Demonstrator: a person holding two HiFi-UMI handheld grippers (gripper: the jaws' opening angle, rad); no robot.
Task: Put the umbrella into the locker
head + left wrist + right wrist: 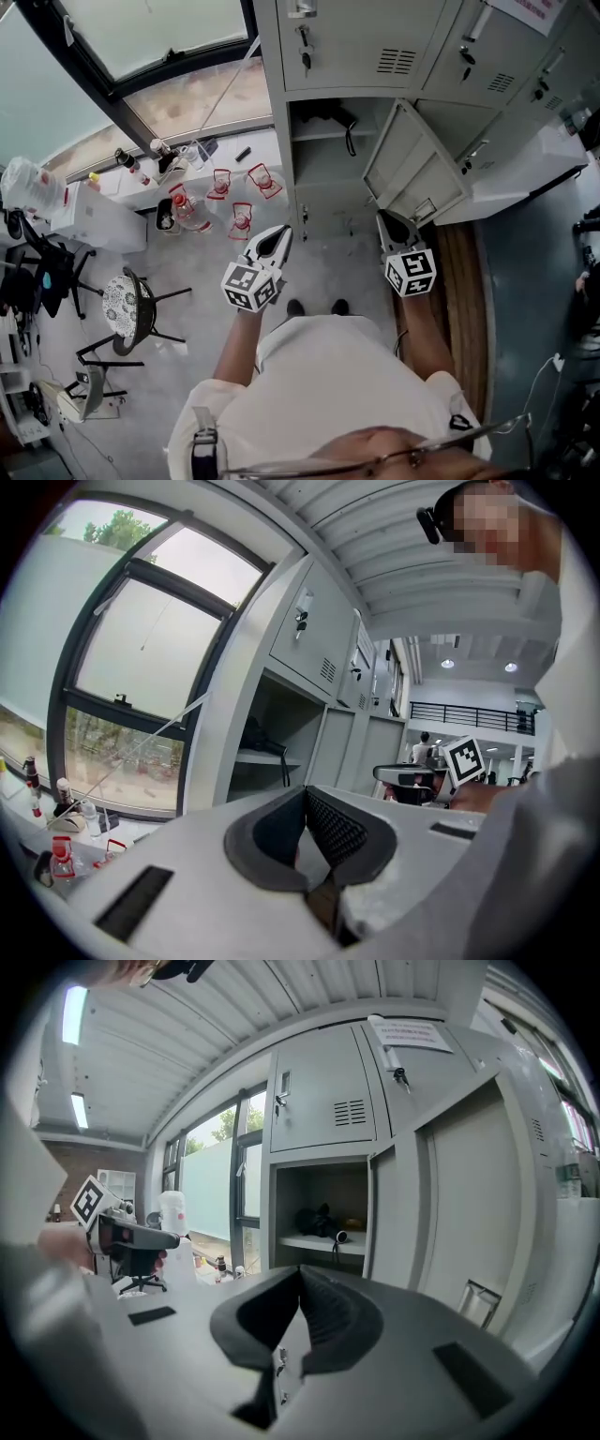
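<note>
A black folded umbrella [330,118] lies on the shelf inside the open grey locker [323,173], its strap hanging over the shelf edge; it also shows in the left gripper view [255,739] and the right gripper view [321,1221]. The locker door [411,161] stands swung open to the right. My left gripper [269,244] [305,792] hangs in front of the locker's lower left, jaws shut and empty. My right gripper [395,228] [300,1270] is near the door's lower edge, apart from it, jaws shut with nothing between them.
Several clear bottles with red labels [217,200] stand on the floor left of the locker, below the window sill [187,155]. A stool [127,306] and a black chair [37,262] sit further left. Closed lockers [487,56] with keys run to the right.
</note>
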